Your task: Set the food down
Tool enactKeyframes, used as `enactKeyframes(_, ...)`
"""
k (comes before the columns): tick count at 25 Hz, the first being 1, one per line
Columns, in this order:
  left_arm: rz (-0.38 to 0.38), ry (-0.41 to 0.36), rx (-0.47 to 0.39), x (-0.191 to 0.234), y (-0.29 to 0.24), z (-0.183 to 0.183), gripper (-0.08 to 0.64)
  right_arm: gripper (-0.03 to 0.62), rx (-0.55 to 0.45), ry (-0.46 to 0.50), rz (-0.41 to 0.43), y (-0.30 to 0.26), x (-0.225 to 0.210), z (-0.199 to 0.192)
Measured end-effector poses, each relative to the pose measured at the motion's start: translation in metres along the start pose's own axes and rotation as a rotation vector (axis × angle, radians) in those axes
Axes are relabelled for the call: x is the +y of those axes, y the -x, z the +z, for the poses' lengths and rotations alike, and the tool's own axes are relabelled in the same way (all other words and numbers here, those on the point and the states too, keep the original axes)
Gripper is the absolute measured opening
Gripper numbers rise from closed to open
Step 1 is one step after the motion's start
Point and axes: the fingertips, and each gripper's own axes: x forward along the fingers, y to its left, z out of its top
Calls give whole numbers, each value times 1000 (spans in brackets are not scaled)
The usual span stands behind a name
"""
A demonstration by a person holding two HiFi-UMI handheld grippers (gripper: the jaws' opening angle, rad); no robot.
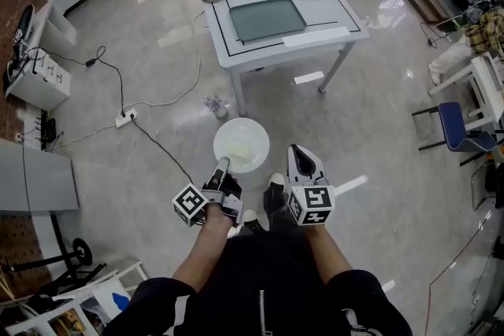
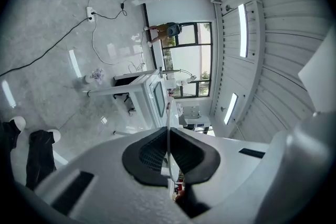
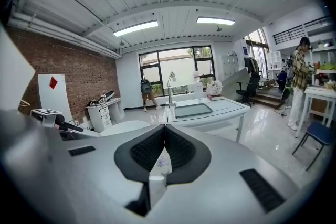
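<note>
White plate [image 1: 224, 133] with pale food [image 1: 240, 147] carried over grey floor [image 1: 157, 59], table [image 1: 331, 20] well off at twelve o'clock | left gripper [image 1: 222, 166] clamped on plate rim at seven o'clock | right gripper [image 1: 299, 152] at plate's four o'clock, apart from it, jaws together on nothing

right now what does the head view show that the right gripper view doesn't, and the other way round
Only the head view: the pale food on the plate, the power strip on the floor. Only the right gripper view: ceiling lights and the big window. Both: the white table with its green mat, and the plate.
</note>
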Motion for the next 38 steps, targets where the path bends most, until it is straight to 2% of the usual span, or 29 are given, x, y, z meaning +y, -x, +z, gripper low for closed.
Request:
enactKeyframes(8, 18, -25, -43, -16, -68, 17, 12, 9, 14, -25, 45, -61, -44, 18)
enactKeyframes(18, 28, -38, -88, -41, -137, 18, 12, 9, 5, -20, 83, -116, -99, 50)
enactKeyframes(27, 23, -46, -105, -50, -180, 8, 12, 9, -4, -26, 93, -135, -138, 59)
enactKeyframes(38, 9, -64, -101, -62, -202, 5, 12, 9, -18, -52, 85, -143, -155, 62)
